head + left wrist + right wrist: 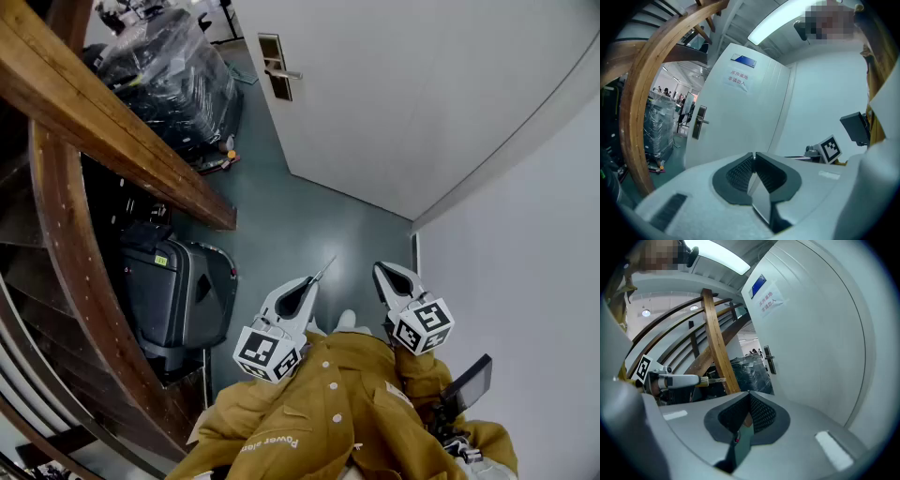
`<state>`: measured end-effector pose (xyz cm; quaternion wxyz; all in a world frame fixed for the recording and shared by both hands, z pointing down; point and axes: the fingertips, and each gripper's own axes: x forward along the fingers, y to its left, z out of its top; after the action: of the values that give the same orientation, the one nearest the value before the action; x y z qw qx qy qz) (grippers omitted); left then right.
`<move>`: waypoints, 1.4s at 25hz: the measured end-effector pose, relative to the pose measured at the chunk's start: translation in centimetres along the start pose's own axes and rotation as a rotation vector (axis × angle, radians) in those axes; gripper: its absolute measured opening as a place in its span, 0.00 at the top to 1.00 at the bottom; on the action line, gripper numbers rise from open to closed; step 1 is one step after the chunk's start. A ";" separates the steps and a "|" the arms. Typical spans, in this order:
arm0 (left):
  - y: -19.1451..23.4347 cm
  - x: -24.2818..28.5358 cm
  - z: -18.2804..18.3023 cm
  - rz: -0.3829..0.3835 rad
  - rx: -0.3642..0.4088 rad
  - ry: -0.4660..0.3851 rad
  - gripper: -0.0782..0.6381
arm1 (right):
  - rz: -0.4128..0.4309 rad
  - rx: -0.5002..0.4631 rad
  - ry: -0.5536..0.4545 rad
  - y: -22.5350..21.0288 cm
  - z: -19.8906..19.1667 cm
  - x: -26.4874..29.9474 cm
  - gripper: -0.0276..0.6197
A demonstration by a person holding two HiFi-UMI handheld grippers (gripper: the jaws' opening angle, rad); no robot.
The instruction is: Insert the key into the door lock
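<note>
The white door (394, 84) stands ahead, closed, with its dark lock plate and lever handle (276, 67) near its left edge. The lock plate also shows in the left gripper view (699, 123) and in the right gripper view (769, 360). My left gripper (310, 281) is shut on a thin metal key (325, 269) that pokes forward past its jaws; the key (711, 379) shows clearly from the right side. My right gripper (380, 273) is held beside it, shut with nothing in it. Both are well short of the door.
A black suitcase (176, 292) stands on the grey floor at my left. Plastic-wrapped goods (173, 75) sit left of the door. Wooden stair beams (112, 131) run along the left. A white wall (525, 281) closes off the right.
</note>
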<state>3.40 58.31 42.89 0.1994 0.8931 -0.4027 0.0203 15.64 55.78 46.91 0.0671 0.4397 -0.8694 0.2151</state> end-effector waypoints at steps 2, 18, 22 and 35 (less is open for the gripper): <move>0.2 -0.1 0.1 0.002 -0.001 -0.006 0.86 | -0.002 -0.002 -0.002 0.0 0.1 0.0 0.95; 2.0 -1.3 -0.3 0.001 -0.030 0.007 0.86 | 0.014 0.055 -0.043 1.1 0.3 1.4 0.95; 4.0 -2.2 -0.2 0.006 -0.044 0.008 0.86 | 0.001 0.085 -0.048 1.4 0.1 2.5 0.95; 14.2 0.8 0.8 0.005 -0.082 0.033 0.85 | -0.088 0.137 -0.049 -2.2 0.6 10.6 0.95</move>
<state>-6.46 48.95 47.10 0.2425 0.8828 -0.4019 0.0190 11.02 46.65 50.30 0.0251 0.4861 -0.8339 0.2601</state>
